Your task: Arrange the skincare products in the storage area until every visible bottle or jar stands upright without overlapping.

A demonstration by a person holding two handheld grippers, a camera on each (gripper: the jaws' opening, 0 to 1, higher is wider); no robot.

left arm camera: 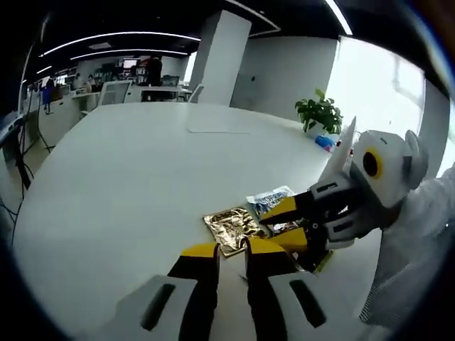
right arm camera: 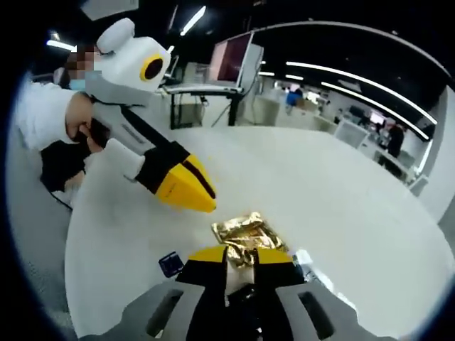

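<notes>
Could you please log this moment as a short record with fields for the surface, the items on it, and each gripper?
surface: round white table
items: gold foil sachet, flat on the table; blue-and-white sachet beside it, also flat
bottles or jars: none identifiable
left gripper: jaws slightly apart, empty, just short of the gold foil sachet
right gripper: over the sachets; whether its jaws grip anything cannot be told
background: potted plant at the far edge
</notes>
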